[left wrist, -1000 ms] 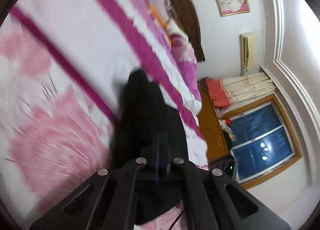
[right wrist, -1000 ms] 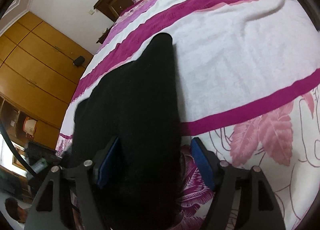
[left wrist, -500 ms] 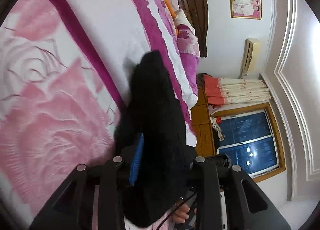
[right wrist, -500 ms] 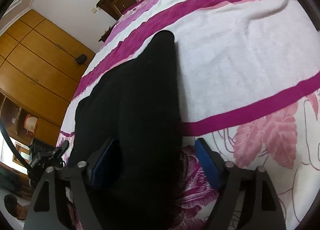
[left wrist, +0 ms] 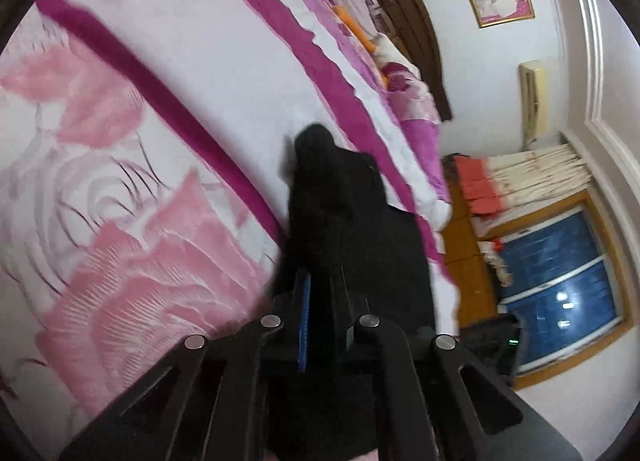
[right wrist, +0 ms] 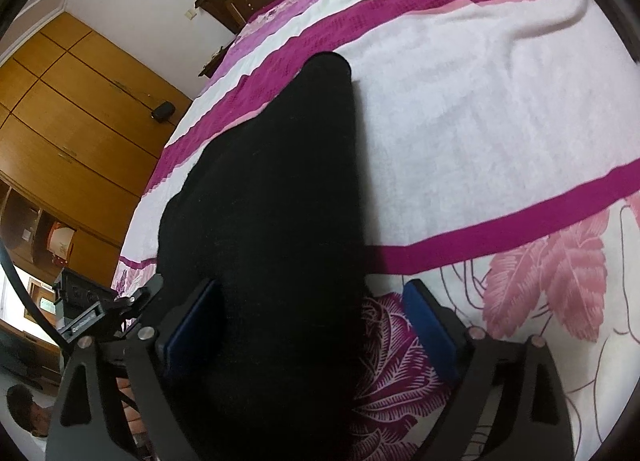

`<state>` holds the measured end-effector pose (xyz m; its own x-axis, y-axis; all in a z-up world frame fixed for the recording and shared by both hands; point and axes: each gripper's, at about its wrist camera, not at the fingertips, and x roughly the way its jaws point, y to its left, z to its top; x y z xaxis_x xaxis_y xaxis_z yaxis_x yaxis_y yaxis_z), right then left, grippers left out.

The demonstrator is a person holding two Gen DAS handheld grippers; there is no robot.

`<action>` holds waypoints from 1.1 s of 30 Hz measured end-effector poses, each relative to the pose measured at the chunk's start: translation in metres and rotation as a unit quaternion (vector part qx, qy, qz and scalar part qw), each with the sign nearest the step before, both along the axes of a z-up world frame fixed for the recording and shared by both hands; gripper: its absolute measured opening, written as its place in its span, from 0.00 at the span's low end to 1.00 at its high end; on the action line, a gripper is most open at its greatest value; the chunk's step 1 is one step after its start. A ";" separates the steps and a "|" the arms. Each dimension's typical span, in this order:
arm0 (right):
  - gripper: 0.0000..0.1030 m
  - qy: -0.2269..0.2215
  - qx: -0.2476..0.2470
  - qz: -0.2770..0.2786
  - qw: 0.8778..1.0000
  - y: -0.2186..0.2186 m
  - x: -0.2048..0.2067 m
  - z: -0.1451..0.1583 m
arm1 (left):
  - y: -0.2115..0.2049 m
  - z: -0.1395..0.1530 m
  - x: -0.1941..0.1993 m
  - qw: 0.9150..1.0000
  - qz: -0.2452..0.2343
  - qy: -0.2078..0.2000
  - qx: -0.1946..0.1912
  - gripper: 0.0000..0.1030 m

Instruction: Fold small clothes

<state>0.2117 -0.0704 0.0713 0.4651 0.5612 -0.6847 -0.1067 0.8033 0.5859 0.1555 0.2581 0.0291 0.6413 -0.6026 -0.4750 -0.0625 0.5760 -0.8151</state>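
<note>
On a pink flowered bedspread (right wrist: 500, 109), the black garment (right wrist: 280, 201) stretches lengthwise away from both grippers, left gripper (left wrist: 324, 301) clamped on its near edge, right gripper (right wrist: 312, 325) opening astride it

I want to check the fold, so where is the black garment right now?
The black garment lies on the pink and white bedspread, running between the right gripper's opening jaws. In the left wrist view the left gripper is shut on it.
</note>
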 end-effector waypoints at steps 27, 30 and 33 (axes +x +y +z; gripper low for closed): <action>0.47 0.037 0.180 0.033 0.982 0.000 0.034 -0.040 | -0.005 -0.002 0.024 0.996 -0.085 0.011 -0.018 0.60; 0.47 0.036 0.172 0.036 0.984 0.005 0.034 -0.039 | -0.018 0.004 0.022 0.996 -0.084 0.008 0.031 0.64; 0.47 0.033 0.171 0.036 0.984 0.003 0.033 -0.040 | -0.030 0.000 0.022 0.995 -0.090 -0.008 0.028 0.65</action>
<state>0.2448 -0.0677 0.0312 0.3770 0.7938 -0.4771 -0.1096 0.5498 0.8281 0.1780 0.2281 0.0293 0.5329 -0.6818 -0.5012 0.0594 0.6210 -0.7816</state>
